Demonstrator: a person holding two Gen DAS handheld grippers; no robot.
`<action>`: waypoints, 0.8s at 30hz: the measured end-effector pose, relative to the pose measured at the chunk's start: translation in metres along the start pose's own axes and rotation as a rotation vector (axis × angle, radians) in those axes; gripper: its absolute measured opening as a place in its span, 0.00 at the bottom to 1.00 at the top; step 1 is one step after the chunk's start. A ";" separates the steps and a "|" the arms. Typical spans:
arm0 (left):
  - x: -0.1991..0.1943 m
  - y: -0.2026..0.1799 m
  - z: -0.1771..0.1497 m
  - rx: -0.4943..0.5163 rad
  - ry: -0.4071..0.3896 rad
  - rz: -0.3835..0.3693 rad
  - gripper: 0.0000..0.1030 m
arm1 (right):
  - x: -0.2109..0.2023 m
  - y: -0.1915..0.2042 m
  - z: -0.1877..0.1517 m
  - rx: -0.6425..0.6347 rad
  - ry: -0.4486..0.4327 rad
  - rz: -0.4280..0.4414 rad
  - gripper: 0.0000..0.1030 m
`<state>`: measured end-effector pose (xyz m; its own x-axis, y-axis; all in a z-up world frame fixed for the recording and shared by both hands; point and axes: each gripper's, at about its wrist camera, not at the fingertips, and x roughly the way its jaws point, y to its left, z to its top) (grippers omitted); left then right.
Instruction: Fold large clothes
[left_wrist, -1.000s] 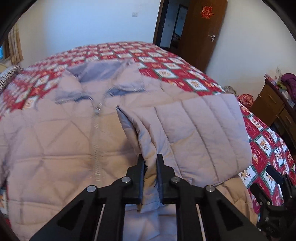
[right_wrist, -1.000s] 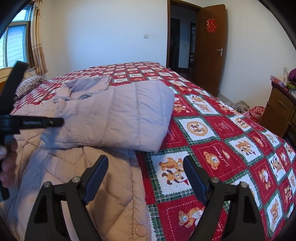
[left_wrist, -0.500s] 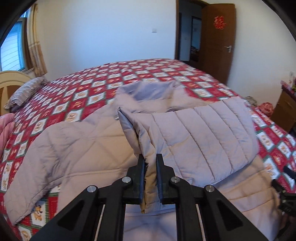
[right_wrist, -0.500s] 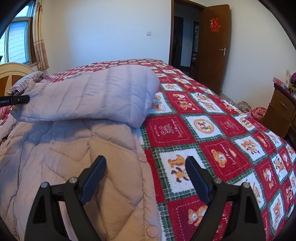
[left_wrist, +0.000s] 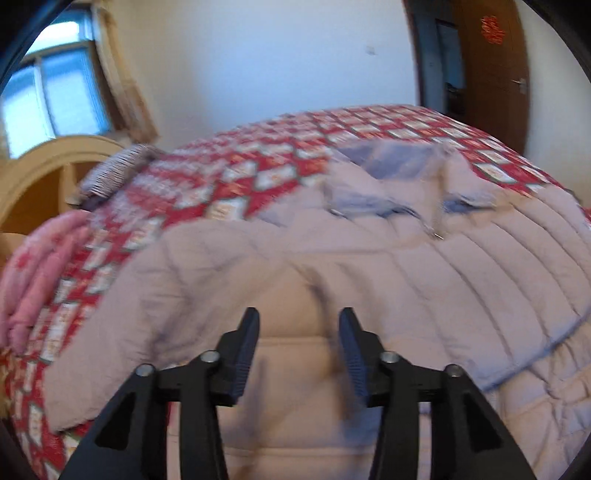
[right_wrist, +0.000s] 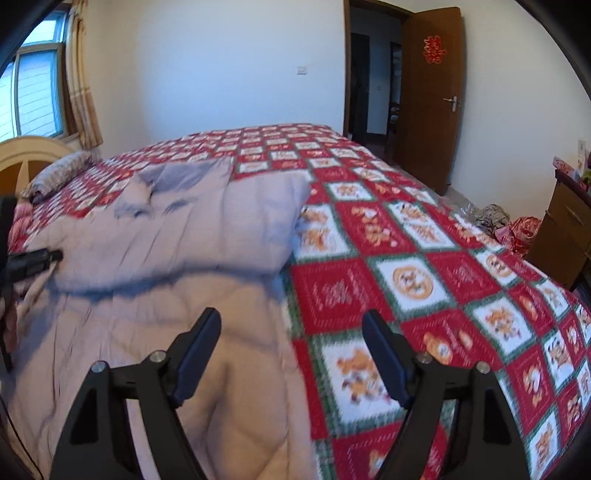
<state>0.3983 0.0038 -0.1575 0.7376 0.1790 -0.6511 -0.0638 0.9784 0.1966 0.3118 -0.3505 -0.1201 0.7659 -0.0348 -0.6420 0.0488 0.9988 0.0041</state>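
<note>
A large pale lilac quilted jacket (left_wrist: 332, 258) lies front up on the bed, collar toward the far side. One sleeve (left_wrist: 498, 280) lies folded across its chest. My left gripper (left_wrist: 297, 325) is open and empty just above the jacket's middle. My right gripper (right_wrist: 291, 332) is open and empty over the jacket's right edge (right_wrist: 258, 350), where it meets the bedspread. The jacket (right_wrist: 166, 258) and the folded sleeve (right_wrist: 240, 221) also show in the right wrist view, with the left gripper (right_wrist: 33, 258) at the far left.
The bed has a red patchwork bedspread (right_wrist: 424, 266). A striped pillow (left_wrist: 114, 173) and pink fabric (left_wrist: 40, 269) lie at the left by the headboard (left_wrist: 44, 173). A wooden dresser (right_wrist: 565, 229) stands at the right; an open door (right_wrist: 432, 96) is behind.
My left gripper has opened and let go of the sleeve, which now lies flat across the jacket's chest. The right gripper has shifted slightly and stays open.
</note>
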 end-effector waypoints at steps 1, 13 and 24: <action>-0.005 0.006 0.003 -0.028 -0.023 0.016 0.52 | 0.002 0.000 0.005 0.000 -0.002 0.001 0.72; 0.050 -0.056 0.006 -0.021 0.073 -0.071 0.78 | 0.114 0.035 0.067 -0.056 0.110 0.072 0.49; 0.065 -0.038 -0.016 -0.154 0.096 -0.121 0.90 | 0.148 0.046 0.030 -0.113 0.139 0.010 0.50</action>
<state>0.4380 -0.0203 -0.2195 0.6792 0.0606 -0.7314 -0.0858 0.9963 0.0029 0.4464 -0.3110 -0.1916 0.6696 -0.0271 -0.7422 -0.0371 0.9969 -0.0699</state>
